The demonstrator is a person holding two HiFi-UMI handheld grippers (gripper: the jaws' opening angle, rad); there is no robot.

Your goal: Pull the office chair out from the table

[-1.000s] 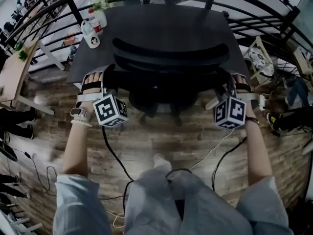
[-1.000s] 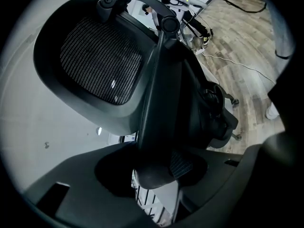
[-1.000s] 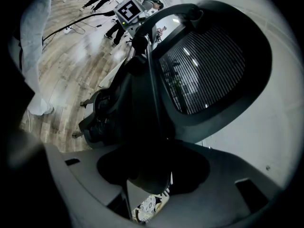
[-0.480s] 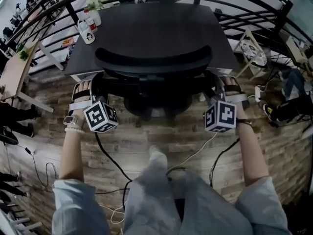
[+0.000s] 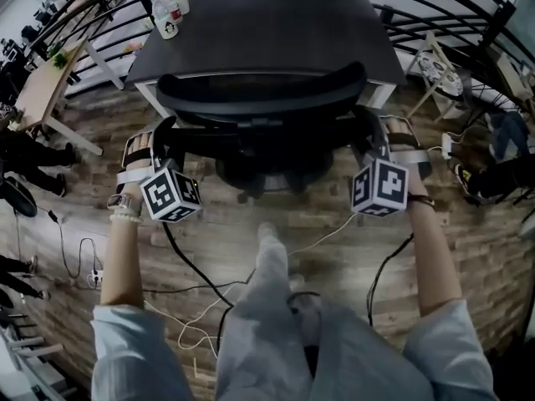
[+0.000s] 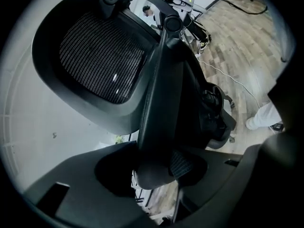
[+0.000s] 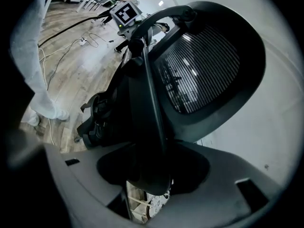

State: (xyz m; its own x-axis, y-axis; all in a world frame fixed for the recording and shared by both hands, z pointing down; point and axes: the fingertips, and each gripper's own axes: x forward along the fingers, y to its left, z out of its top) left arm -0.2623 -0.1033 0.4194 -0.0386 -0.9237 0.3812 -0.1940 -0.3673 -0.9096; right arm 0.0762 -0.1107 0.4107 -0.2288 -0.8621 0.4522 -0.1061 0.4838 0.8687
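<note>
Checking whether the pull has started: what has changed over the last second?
The office chair has come out from under the table, toward the person; more tabletop shows bare behind its backrest. The left gripper and right gripper stay clamped on its side frame. The bottles on the table's far corner have not moved.

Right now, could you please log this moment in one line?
left gripper: shut on office chair | right gripper: shut on office chair | office chair: at near edge of table

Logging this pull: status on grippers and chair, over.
Left gripper, right gripper each shut on an armrest of black mesh-back office chair. Chair close at dark table's front. Loose cables on wood floor behind.
</note>
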